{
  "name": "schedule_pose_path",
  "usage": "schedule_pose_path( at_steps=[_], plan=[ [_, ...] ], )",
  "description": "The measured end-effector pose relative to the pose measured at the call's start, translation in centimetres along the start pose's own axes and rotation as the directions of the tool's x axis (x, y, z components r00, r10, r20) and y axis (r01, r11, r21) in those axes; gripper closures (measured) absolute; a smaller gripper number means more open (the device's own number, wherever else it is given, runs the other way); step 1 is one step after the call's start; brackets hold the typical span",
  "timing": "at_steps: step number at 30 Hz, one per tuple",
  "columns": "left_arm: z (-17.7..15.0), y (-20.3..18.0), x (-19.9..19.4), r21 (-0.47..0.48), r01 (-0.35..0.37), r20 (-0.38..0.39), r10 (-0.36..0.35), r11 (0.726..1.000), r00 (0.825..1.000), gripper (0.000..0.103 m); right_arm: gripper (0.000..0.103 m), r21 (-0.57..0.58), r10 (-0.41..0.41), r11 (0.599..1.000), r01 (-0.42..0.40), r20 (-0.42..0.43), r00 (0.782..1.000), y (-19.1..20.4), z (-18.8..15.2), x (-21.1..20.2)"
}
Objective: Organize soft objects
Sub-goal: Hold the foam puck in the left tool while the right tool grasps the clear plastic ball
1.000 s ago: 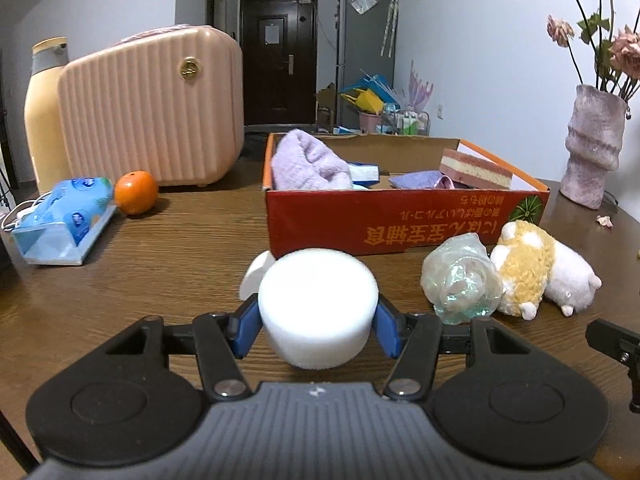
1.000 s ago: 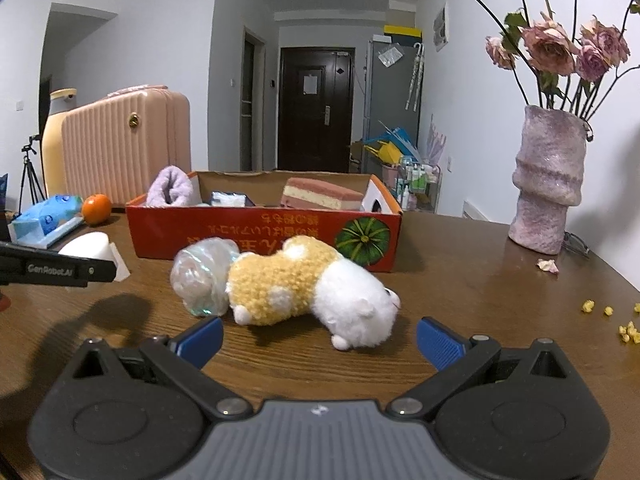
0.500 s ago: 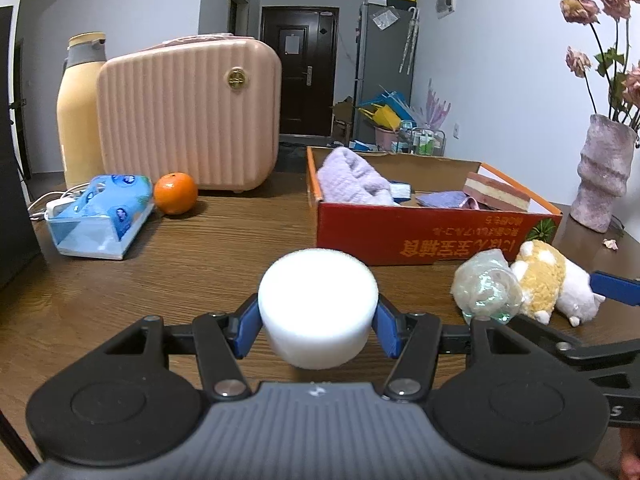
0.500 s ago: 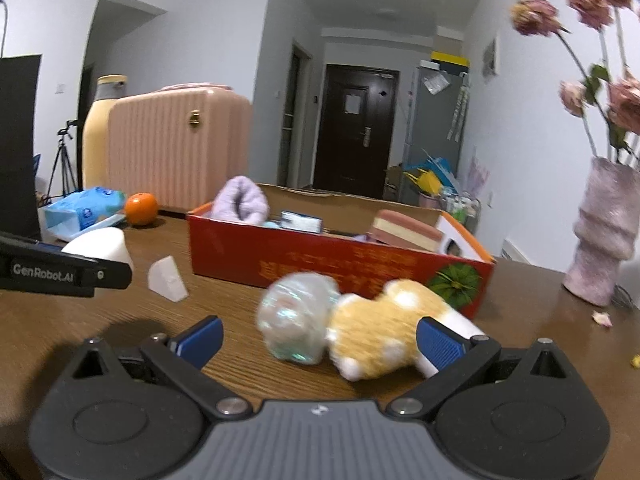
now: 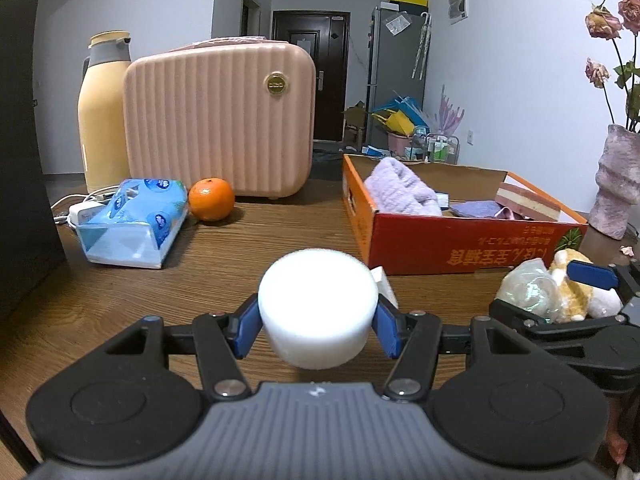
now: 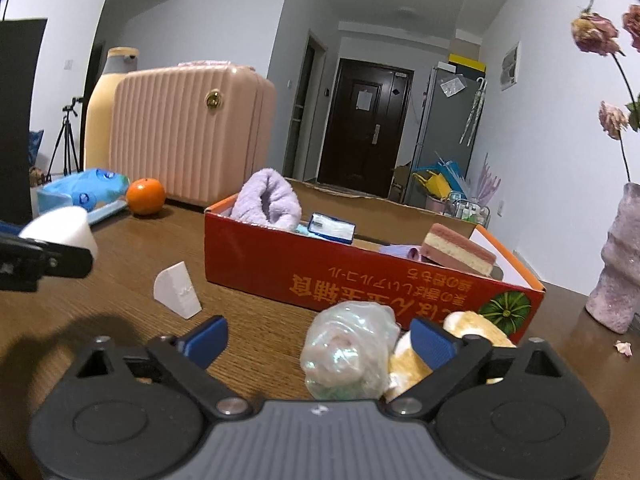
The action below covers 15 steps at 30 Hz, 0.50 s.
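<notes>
My left gripper (image 5: pixel 316 330) is shut on a white foam cylinder (image 5: pixel 318 308), held above the wooden table; the cylinder also shows in the right wrist view (image 6: pixel 60 228). My right gripper (image 6: pixel 320 340) is open, its jaws around a crumpled iridescent plastic ball (image 6: pixel 350 352), with a yellow and white plush toy (image 6: pixel 468 338) just right of it. The red cardboard box (image 6: pixel 360 276) behind holds a lilac towel (image 6: pixel 268 200), a layered pink sponge (image 6: pixel 456 250) and a small packet. A white foam wedge (image 6: pixel 176 290) stands on the table left of the box.
A pink suitcase (image 5: pixel 218 120), a yellow thermos (image 5: pixel 102 112), an orange (image 5: pixel 211 199) and a blue tissue pack (image 5: pixel 132 222) sit at the back left. A pink vase (image 5: pixel 616 188) with dried roses stands at the right.
My left gripper has drawn back and turned left with the cylinder. My right gripper has moved forward, so the plastic ball now sits between its jaws.
</notes>
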<state>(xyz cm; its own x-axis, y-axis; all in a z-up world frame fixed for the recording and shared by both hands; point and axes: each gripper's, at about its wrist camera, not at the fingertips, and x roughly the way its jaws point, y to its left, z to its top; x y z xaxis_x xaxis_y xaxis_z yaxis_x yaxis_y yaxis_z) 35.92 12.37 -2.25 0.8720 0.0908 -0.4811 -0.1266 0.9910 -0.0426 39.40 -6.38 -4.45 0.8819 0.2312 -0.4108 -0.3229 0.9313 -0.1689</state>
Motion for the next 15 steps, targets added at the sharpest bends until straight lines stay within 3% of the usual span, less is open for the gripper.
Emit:
schedule_pose_path(
  at_steps=[3,9,13,15],
  plan=[
    [0.1,0.7,0.1,0.005,-0.003,0.001,0.003,1.000,1.000,0.044,0.011,-0.005,-0.005,1.000,0.005,-0.027,1.000,0.3,0.3,1.0],
    [0.3,2.3,0.6,0.007,-0.020,-0.003,0.020,1.000,1.000,0.044,0.033,0.012,0.010,1.000,-0.009,-0.097,0.995,0.4,0.6,2.9],
    [0.4,3.3,0.9,-0.001,-0.032,-0.008,0.032,0.999,0.999,0.044,0.061,0.012,0.017,1.000,-0.016,-0.169,0.985,0.5,0.6,4.3],
    [0.4,3.8,1.0,-0.005,-0.036,-0.009,0.036,0.999,0.999,0.044,0.065,0.038,0.030,0.999,-0.023,-0.193,0.981,0.2,0.6,4.7]
  ],
)
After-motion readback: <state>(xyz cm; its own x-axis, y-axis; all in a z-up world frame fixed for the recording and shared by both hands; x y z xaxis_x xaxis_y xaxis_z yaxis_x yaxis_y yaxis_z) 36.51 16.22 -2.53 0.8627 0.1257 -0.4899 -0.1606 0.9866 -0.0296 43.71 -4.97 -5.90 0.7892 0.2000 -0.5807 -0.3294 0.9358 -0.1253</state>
